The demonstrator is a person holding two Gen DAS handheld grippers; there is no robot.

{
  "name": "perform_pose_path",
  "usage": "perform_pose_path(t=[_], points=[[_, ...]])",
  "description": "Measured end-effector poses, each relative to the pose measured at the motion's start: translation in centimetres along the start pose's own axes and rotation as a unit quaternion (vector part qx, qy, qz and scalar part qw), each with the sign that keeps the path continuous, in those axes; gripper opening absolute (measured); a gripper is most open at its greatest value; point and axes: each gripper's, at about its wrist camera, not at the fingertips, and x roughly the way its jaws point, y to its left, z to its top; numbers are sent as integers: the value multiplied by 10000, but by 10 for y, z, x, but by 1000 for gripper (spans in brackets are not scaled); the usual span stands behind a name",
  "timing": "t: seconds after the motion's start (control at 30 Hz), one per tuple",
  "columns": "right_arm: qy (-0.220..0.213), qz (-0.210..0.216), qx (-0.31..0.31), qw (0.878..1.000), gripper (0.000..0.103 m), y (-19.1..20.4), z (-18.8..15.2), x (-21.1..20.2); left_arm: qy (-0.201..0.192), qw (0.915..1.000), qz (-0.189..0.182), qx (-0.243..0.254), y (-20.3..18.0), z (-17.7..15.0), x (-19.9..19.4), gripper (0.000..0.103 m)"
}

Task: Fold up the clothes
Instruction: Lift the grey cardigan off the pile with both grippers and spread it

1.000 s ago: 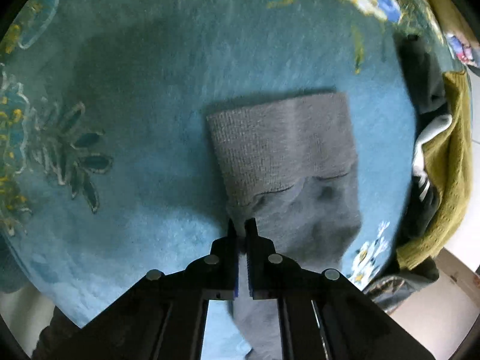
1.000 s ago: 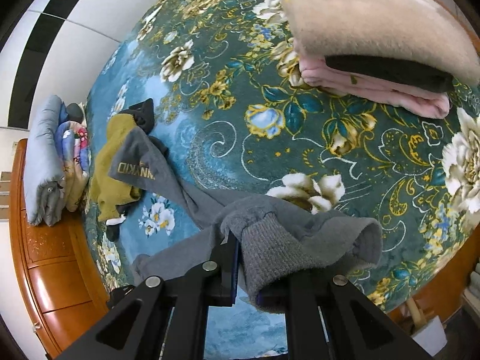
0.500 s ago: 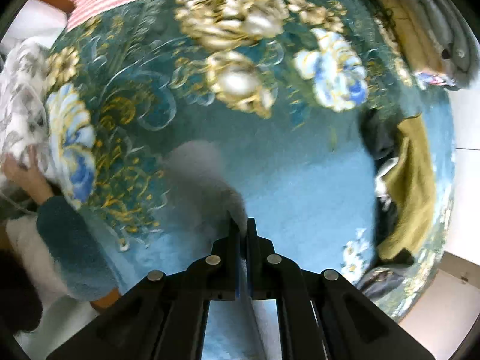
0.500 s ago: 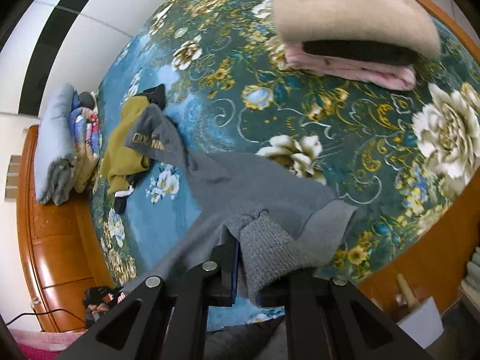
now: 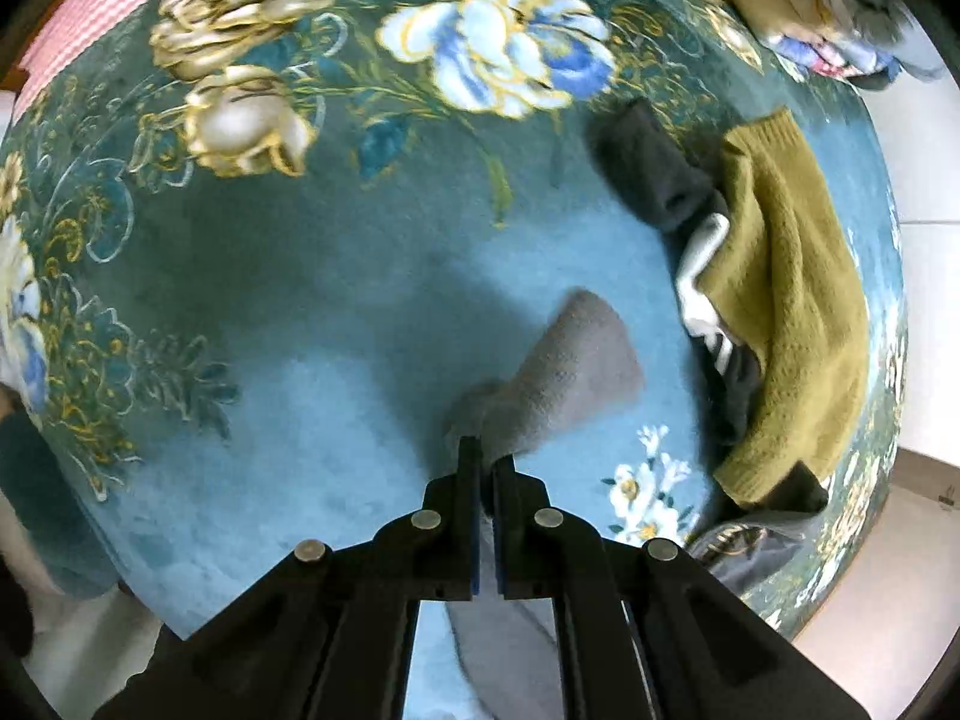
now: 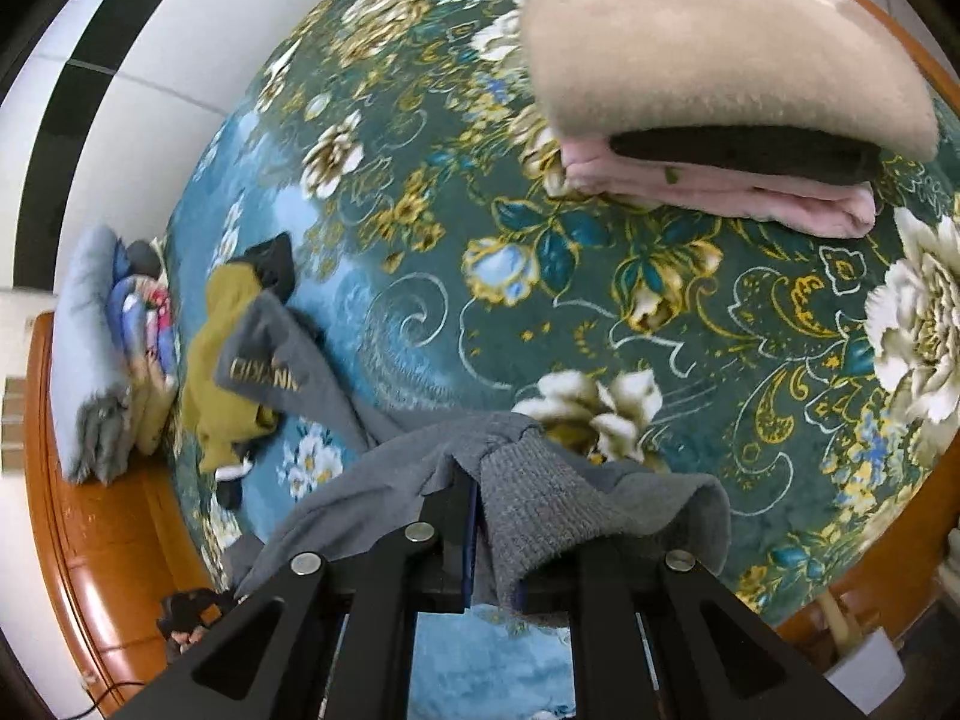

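Observation:
A grey garment with ribbed cuffs is held in both grippers above a teal floral blanket [image 5: 300, 276]. My left gripper [image 5: 487, 468] is shut on one grey cuff [image 5: 564, 372], which flares out ahead of the fingertips and is blurred. My right gripper [image 6: 492, 480] is shut on the other ribbed grey cuff [image 6: 540, 510], which drapes over the right finger. The rest of the grey garment [image 6: 300, 372], with gold lettering, trails left across the blanket towards an olive sweater.
An olive sweater [image 5: 792, 324] lies on dark and white clothes [image 5: 654, 174] at the blanket's right edge. A folded stack, beige over black over pink [image 6: 720, 96], sits far right. Folded bedding [image 6: 102, 348] rests on the wooden frame [image 6: 90, 540].
My left gripper has lifted from close over the flat cuff, and the cuff now hangs bunched from it, swung right. My right gripper rose, then came back down, still holding its cuff.

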Motion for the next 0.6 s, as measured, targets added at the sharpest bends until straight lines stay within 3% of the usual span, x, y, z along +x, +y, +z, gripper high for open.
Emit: perform_pose_path(t=[0.37,0.6], points=[[-275,-57,333,9990,9,-16,17,4,-181,9996,-213,102,-26,11,-9,3],[-290,5,273,9992,9,-15,6,-4,-23,9994,-247,-227,1,-9,-2,3]])
